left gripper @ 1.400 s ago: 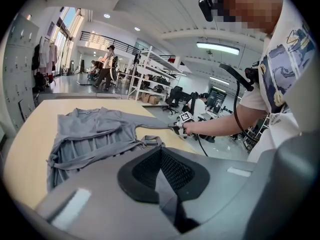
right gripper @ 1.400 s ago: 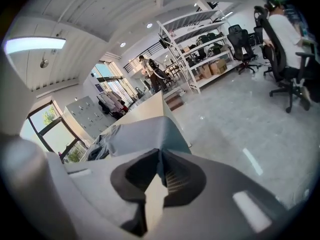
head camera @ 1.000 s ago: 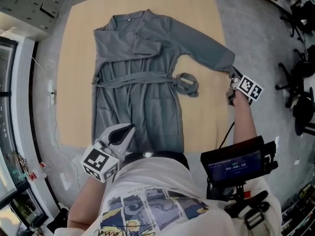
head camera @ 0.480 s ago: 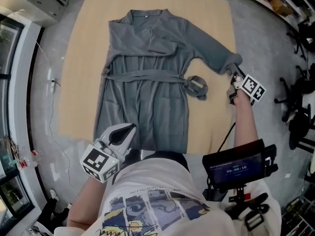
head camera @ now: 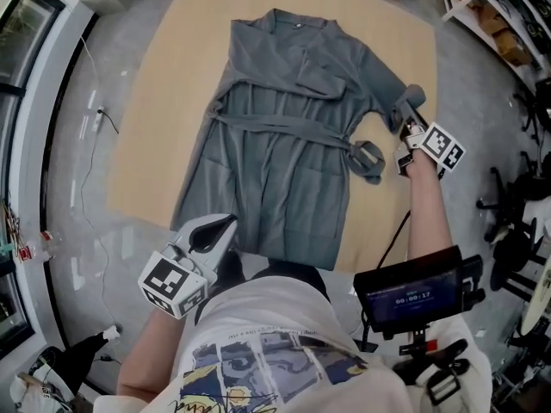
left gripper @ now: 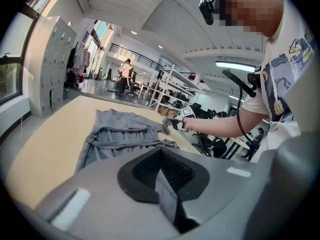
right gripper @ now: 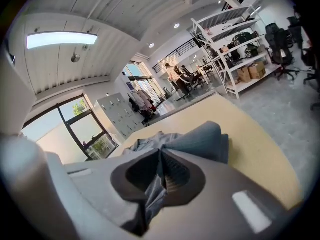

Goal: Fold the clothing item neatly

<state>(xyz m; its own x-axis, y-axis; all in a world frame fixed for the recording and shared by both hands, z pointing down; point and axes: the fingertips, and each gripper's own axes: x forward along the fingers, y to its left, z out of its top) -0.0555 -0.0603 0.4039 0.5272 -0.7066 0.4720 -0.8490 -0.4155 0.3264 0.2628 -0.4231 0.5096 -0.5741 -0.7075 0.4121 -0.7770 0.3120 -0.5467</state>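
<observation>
Right gripper view shows my right gripper (right gripper: pixel 160 171) clamped on 1 sleeve (right gripper: pixel 202 139) of the grey robe (head camera: pixel 275 153). The robe lies spread on the tan table (head camera: pixel 155 101). My left gripper (head camera: pixel 213 233) sits closed and empty by its hem.
</observation>
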